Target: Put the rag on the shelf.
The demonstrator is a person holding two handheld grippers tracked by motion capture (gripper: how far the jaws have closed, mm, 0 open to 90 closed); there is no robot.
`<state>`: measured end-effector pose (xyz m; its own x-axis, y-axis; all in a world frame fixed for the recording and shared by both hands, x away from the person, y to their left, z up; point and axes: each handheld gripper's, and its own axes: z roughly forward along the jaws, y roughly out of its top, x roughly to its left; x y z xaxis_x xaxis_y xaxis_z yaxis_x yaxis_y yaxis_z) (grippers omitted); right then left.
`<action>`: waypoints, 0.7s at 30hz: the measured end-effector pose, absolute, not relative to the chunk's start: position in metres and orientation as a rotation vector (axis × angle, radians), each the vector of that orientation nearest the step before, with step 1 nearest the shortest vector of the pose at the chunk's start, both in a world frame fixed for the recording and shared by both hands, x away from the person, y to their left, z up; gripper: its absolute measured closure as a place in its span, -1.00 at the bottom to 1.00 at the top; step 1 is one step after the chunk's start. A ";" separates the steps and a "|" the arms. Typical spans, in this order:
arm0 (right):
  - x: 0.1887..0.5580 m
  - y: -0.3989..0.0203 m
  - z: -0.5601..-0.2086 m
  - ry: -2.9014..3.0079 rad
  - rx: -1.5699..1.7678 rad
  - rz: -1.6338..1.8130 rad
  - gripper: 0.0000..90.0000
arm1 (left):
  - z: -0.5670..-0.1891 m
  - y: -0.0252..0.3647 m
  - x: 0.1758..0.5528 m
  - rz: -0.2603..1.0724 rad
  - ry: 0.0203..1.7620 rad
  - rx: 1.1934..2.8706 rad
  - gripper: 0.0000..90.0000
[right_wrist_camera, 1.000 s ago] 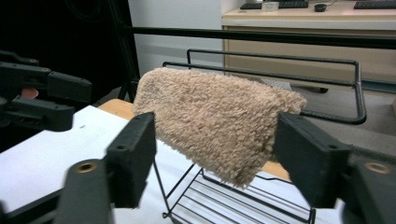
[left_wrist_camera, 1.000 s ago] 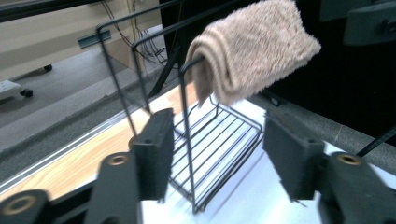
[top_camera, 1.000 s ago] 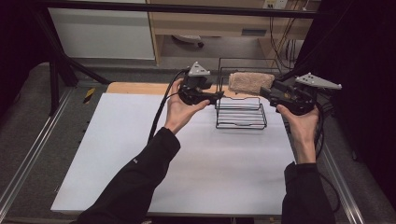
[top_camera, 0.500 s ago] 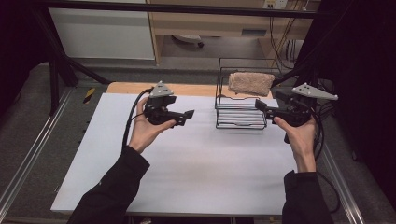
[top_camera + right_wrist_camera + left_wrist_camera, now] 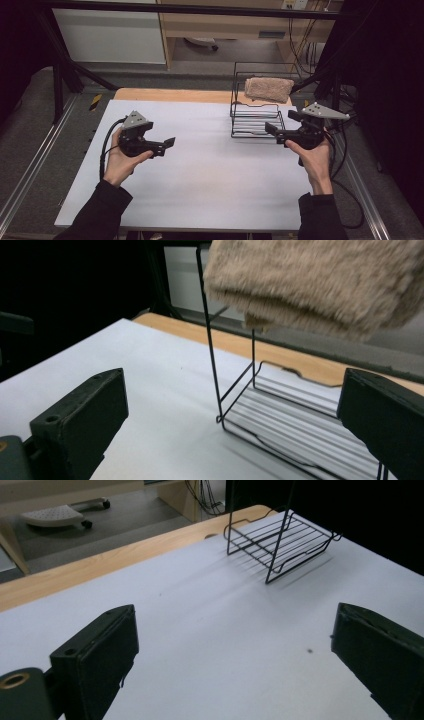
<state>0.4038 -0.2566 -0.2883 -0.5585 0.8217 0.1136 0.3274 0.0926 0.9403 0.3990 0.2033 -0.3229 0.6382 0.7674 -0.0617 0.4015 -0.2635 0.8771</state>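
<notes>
High view: towel (image 5: 268,88) sits folded atop the rack (image 5: 256,122) at 1 o'clock, seemingly placed. Left gripper (image 5: 167,143) and right gripper (image 5: 270,129) hover spread, empty; little looks left.

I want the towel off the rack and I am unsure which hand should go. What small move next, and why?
Probably ease the right gripper up toward the towel. Its fingers are open and empty, it sits beside the wire rack, and its own view shows the towel lying on the rack's top, just above and ahead. The left gripper, also open, is farther off over the table.
</notes>
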 end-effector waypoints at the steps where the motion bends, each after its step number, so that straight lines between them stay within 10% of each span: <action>1: 0.403 -0.256 -0.292 1.942 1.129 1.463 -0.98 | -0.327 0.207 0.397 0.474 0.935 1.888 -0.89; 21: 0.383 -0.252 -0.376 2.148 1.163 1.428 -0.99 | -0.402 0.256 0.366 0.422 1.021 1.905 -0.86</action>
